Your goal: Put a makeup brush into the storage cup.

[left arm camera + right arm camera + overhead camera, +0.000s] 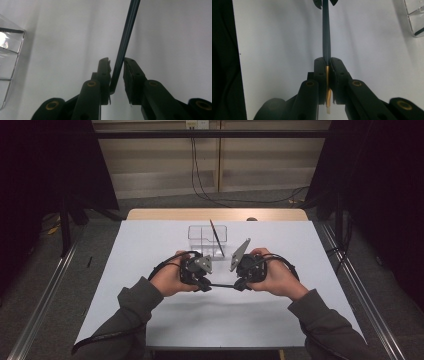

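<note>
Your right hand-held gripper (327, 65) is clamped on the pen (326, 37), which runs level above the bench (150, 245) straight into your left hand-held gripper (117, 65), whose jaws are not quite pinching it.

White sheet (150, 270) covers the worktop (215, 214), whose bare wood edge shows at 12 o'clock. Grey floor (165, 200) around it. Beige panelled wall (160, 160) at 12 o'clock, black cables (200, 185) hanging down it onto the floor. Dark curtains (45, 165) at 10 and 2 o'clock. Metal rails (45, 305) run along the floor at 8 and 4 o'clock. Dim room, worktop brightly lit.
</note>
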Demonstrator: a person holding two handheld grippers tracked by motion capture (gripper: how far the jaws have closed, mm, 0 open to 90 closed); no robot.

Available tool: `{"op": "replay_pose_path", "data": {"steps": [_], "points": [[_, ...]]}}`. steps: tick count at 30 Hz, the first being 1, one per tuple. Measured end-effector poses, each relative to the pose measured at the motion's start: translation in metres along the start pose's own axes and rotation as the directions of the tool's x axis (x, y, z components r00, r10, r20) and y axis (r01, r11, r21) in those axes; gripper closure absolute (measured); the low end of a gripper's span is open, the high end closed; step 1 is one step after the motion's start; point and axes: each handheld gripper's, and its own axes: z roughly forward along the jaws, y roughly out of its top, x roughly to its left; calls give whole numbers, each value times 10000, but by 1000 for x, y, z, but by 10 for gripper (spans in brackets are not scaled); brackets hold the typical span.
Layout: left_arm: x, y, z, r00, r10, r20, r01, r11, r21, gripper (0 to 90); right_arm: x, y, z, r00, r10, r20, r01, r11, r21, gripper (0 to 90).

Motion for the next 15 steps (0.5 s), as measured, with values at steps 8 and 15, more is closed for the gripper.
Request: {"op": "replay_pose_path", "data": {"steps": [8, 15], "points": [[-4, -1, -2, 9990, 129, 417, -148, 9989, 440, 845, 1, 1, 0, 10000, -13, 17, 13, 9997, -236, 817], [-5, -7, -3, 9958, -550, 736, 535, 9983, 211, 859, -11, -7, -3, 9978, 640, 158, -613, 9892, -1328, 580]]}}
